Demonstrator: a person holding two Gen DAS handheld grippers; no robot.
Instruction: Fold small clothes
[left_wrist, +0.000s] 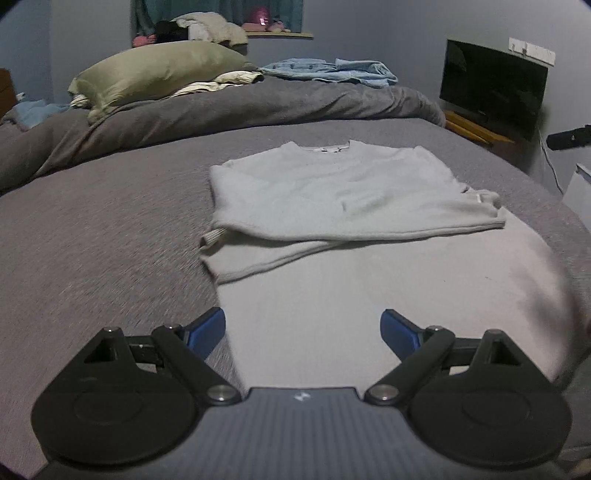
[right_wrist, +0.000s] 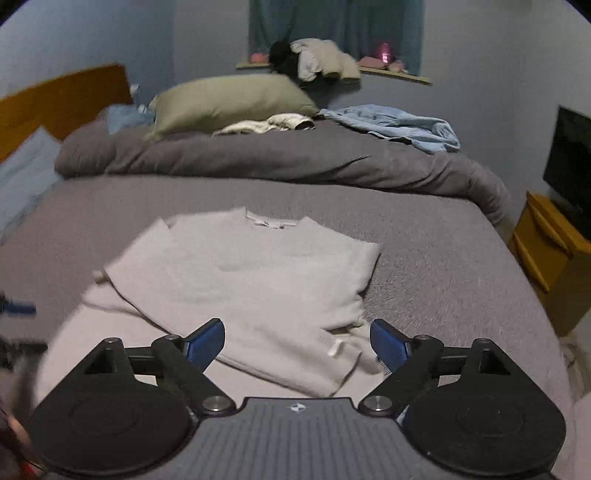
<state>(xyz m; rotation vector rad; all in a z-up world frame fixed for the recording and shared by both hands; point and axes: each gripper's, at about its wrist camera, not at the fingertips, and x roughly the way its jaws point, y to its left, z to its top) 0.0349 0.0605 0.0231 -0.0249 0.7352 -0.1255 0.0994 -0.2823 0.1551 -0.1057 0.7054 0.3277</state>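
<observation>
A: Status? Where's the sweater (left_wrist: 354, 192)?

B: Flat mid-bed (left_wrist: 92, 221), collar toward the bunched duvet (left_wrist: 221, 107). Sleeves look folded in across the chest; the lower body is unfolded toward the bed's near edge.

A: Grippers?

B: Left gripper (left_wrist: 303, 328) and right gripper (right_wrist: 297, 338) both wide, empty, above the fabric.

A: Next?

B: Probably pinch the hem corners and fold up to the collar.

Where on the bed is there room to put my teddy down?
There is bare grey sheet left of the pale sweater, up to the rolled duvet. More bare sheet lies right of the sweater, toward the wooden nightstand. The head of the bed is crowded: a green pillow, cream cloth and a blue shirt.
</observation>
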